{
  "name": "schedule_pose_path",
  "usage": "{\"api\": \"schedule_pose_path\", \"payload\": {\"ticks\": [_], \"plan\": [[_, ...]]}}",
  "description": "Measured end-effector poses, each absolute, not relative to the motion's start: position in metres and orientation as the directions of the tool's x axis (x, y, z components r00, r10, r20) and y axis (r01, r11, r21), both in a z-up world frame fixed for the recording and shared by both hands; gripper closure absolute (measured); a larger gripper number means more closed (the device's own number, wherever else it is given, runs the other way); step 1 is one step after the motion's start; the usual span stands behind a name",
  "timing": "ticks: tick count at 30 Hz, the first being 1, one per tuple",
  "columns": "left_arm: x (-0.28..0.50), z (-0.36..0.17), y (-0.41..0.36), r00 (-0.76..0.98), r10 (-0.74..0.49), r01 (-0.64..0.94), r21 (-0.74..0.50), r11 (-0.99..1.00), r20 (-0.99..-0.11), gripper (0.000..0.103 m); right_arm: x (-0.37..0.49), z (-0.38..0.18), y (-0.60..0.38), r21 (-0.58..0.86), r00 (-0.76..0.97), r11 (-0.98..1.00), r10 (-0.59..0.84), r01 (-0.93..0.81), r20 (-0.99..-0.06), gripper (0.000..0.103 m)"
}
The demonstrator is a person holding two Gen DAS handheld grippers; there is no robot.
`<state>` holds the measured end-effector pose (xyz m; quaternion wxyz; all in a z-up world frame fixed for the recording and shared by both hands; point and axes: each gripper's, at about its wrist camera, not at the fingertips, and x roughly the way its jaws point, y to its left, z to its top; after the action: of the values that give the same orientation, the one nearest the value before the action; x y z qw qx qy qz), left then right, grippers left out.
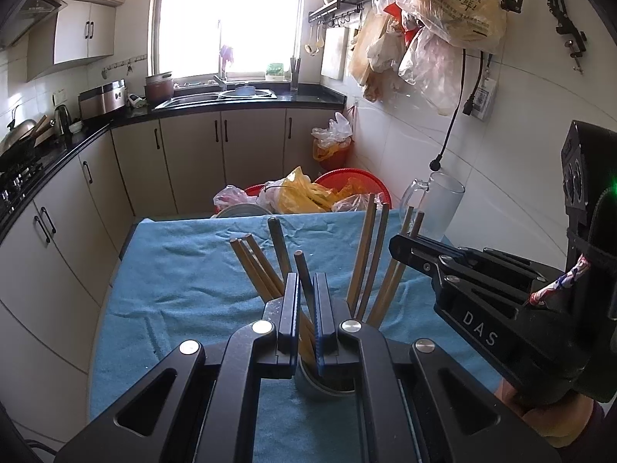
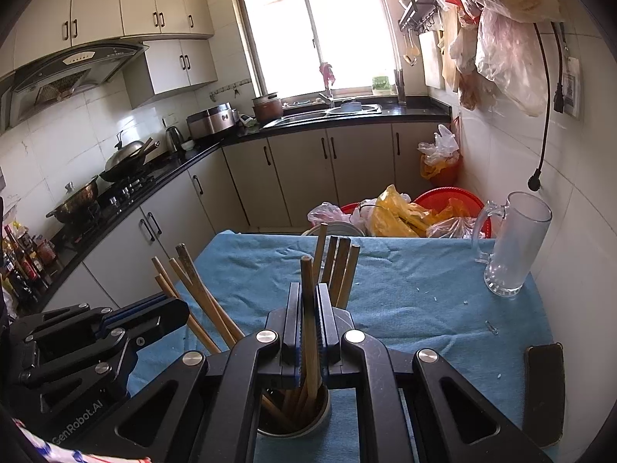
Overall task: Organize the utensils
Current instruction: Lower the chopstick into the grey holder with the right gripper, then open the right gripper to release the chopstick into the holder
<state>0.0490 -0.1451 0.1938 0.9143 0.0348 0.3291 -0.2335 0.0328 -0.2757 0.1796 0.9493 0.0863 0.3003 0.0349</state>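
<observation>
left claw [image 1: 307,308]: mine, clenched on one dark-tipped chopstick [image 1: 302,274], pinched between the pads just above the holder rim.
right claw [image 2: 308,320]: mine, clenched on another chopstick [image 2: 308,301], upright, lower end down in the holder.
holder [image 2: 295,422]: metal cup [image 1: 327,384], directly under both claws, on the blue towel [image 2: 405,289].
other chopsticks [image 2: 337,270]: fanned out of the holder, leaning left and right of my fingers.
glass mug [image 2: 511,243]: far right corner of the towel, well apart.
</observation>
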Motion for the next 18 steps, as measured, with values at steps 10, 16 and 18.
{"api": "schedule_pose_path", "payload": {"ticks": [10, 16, 18], "plan": [[0.054, 0.192, -0.139, 0.675, -0.396, 0.429, -0.105, 0.897, -0.622, 0.097, 0.035, 0.173, -0.268, 0.178, 0.808, 0.984, 0.119, -0.018, -0.577, 0.096], [0.056, 0.191, -0.133, 0.669, -0.399, 0.419, -0.125, 0.899, -0.627, 0.096, 0.039, 0.170, -0.266, 0.167, 0.805, 0.986, 0.112, -0.017, -0.583, 0.096], [0.055, 0.191, -0.131, 0.670, -0.401, 0.415, -0.132, 0.900, -0.625, 0.096, 0.039, 0.168, -0.266, 0.171, 0.805, 0.985, 0.111, -0.012, -0.583, 0.096]]}}
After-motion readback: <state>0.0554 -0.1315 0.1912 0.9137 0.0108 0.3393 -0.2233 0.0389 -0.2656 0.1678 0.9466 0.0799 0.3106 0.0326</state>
